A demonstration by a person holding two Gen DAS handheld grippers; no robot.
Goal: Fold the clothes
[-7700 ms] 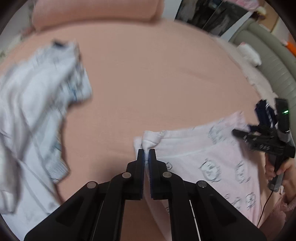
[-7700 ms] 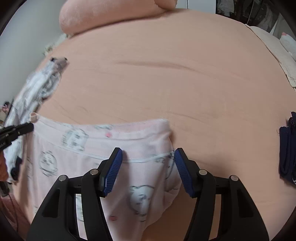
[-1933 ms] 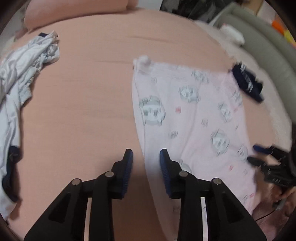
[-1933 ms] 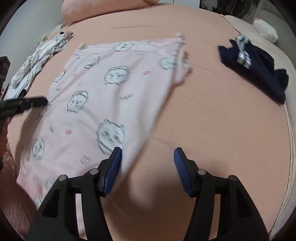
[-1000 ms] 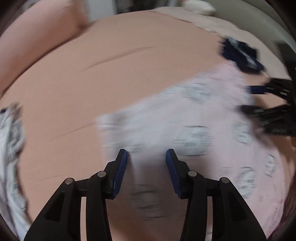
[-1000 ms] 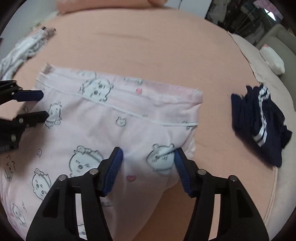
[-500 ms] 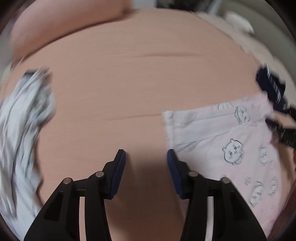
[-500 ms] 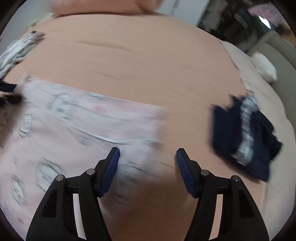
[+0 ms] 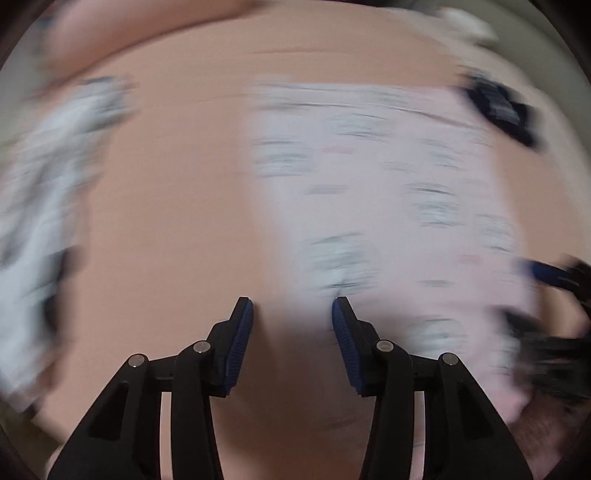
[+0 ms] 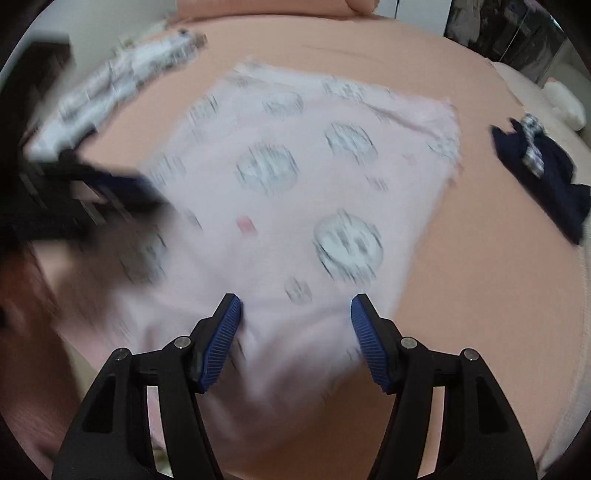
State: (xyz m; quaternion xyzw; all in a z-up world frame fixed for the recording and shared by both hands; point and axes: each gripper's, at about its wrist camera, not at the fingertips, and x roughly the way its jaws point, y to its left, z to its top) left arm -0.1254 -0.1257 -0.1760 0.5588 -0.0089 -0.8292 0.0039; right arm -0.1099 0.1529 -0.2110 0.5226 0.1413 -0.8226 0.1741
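Note:
A pale pink garment printed with cartoon faces (image 9: 369, 177) (image 10: 303, 177) lies spread flat on the peach bedsheet (image 9: 173, 206). Both views are blurred by motion. My left gripper (image 9: 291, 317) hovers open over the garment's left edge, nothing between its blue pads. My right gripper (image 10: 295, 314) stands open above the garment's near part, its pads apart from the cloth. The right gripper shows as a dark blur at the right of the left wrist view (image 9: 554, 310), and the left gripper as a dark blur at the left of the right wrist view (image 10: 96, 192).
A white and grey patterned garment (image 9: 40, 206) (image 10: 122, 77) lies crumpled to the left. A dark navy garment with white stripes (image 9: 498, 107) (image 10: 543, 166) lies to the right. A peach pillow (image 10: 266, 5) sits at the far end of the bed.
Both grippers have swept back toward the garment's near end, so more of the spread pink cloth is in view. The jaws of both stay open and empty.

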